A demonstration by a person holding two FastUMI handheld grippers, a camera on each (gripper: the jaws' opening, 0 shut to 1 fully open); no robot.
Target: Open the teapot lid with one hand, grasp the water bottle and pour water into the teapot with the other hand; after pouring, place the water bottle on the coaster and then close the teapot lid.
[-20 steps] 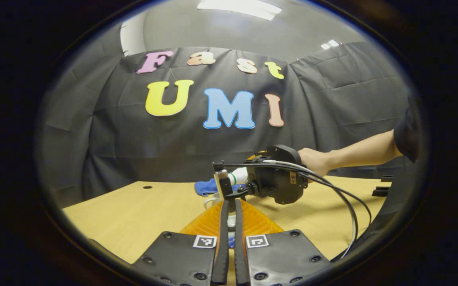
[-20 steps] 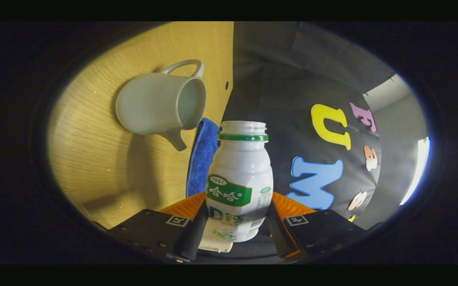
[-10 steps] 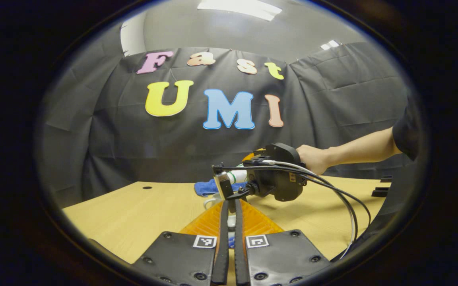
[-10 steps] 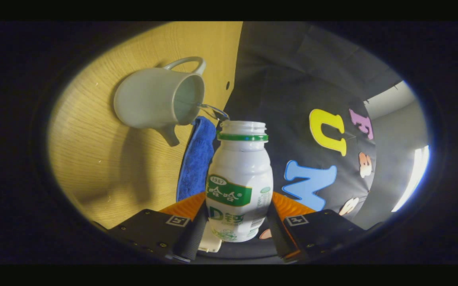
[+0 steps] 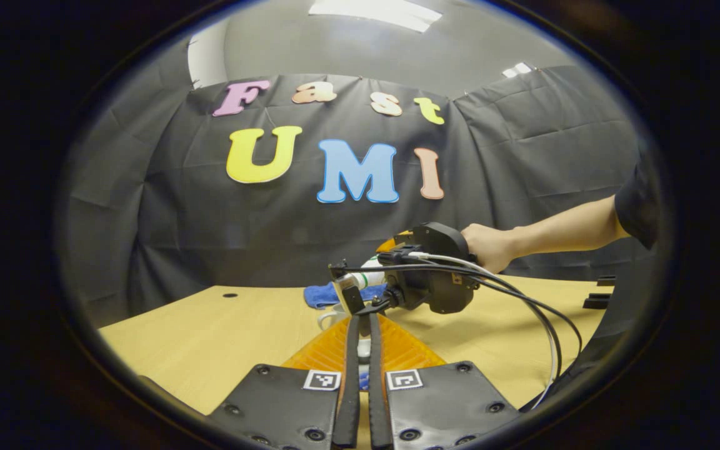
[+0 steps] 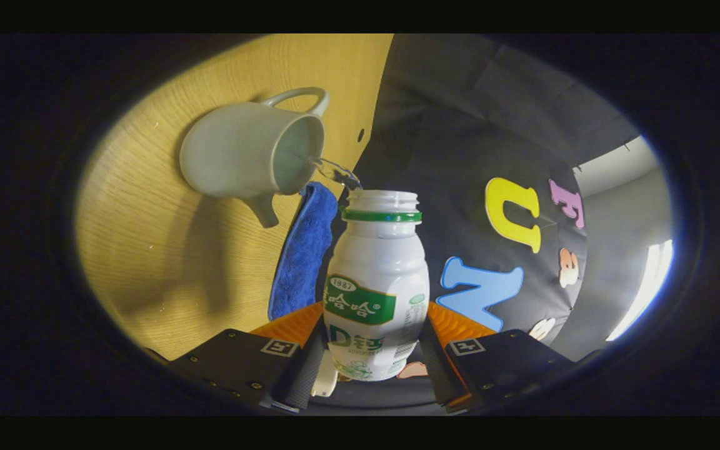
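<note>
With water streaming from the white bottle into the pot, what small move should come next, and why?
Probably hold the tilt a moment longer: the right gripper clamps the white plastic bottle with the green neck ring, and a thin stream runs from its mouth into the open pale ceramic teapot.

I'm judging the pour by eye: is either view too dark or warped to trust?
Right gripper view: rolled sideways, table upright at left, teapot sharp with a soft shadow, water stream faint. Left gripper view: evenly lit, fisheye-bent at edges, water bottle mostly hidden.
</note>
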